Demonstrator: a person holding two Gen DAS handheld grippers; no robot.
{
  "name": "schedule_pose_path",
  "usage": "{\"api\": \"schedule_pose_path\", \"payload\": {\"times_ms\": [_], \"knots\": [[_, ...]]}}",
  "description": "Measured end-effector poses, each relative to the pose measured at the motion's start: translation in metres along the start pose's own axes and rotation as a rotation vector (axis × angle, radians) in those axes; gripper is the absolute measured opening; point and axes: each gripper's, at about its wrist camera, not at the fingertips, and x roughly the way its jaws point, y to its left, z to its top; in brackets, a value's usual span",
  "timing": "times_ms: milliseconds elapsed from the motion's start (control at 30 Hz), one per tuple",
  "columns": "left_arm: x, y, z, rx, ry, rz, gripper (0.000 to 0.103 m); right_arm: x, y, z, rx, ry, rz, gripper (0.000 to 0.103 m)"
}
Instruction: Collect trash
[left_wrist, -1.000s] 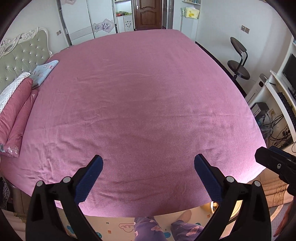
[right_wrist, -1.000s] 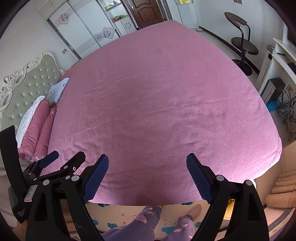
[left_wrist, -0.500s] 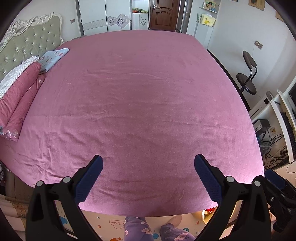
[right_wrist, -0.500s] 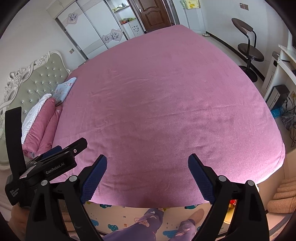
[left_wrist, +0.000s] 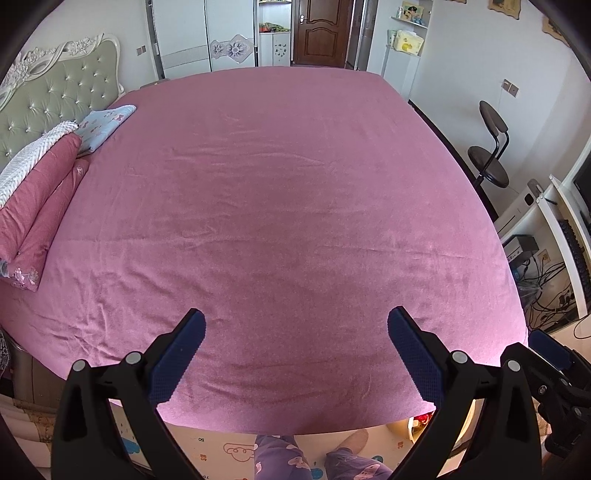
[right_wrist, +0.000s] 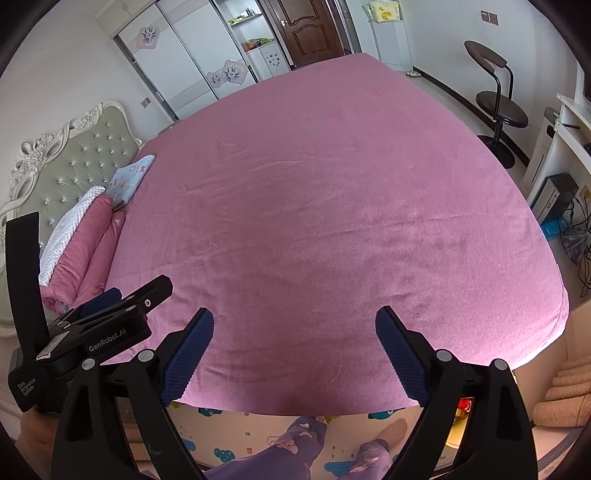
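Both views look down on a wide bed with a pink sheet (left_wrist: 288, 206) (right_wrist: 332, 206); no trash shows on it. My left gripper (left_wrist: 295, 332) hangs open above the near edge with nothing between its blue pads. My right gripper (right_wrist: 294, 330) is open too, also over the near edge and holding nothing. The left gripper's body (right_wrist: 110, 325) shows at the lower left of the right wrist view, and the right gripper's body (left_wrist: 546, 365) at the lower right of the left wrist view.
Folded pink and white quilts (left_wrist: 33, 199) and a light blue pillow (left_wrist: 103, 123) lie by the tufted headboard (left_wrist: 55, 103). A black stool (left_wrist: 487, 162) and a desk with cables (left_wrist: 546, 266) stand right. A person's legs (left_wrist: 306, 458) stand on a patterned mat below.
Both views have risen and tilted up, so more of the far wall, door and headboard shows. Both grippers stay open and empty side by side.
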Motion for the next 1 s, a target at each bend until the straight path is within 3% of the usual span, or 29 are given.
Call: {"api": "schedule_pose_path", "payload": {"times_ms": [100, 500, 1000], "knots": [[-0.0007, -0.0005, -0.0018, 0.007, 0.000, 0.021, 0.099, 0.0011, 0.0002, -0.0011, 0.005, 0.004, 0.004, 0.086], [-0.0021, 0.0024, -0.0051, -0.004, 0.012, -0.026, 0.099, -0.0001, -0.0023, -0.0069, 0.029, 0.004, -0.006, 0.086], [-0.0074, 0.0004, -0.0055, 0.010, -0.003, -0.004, 0.099, -0.0038, -0.0031, -0.0083, 0.024, -0.002, -0.009, 0.086]]}}
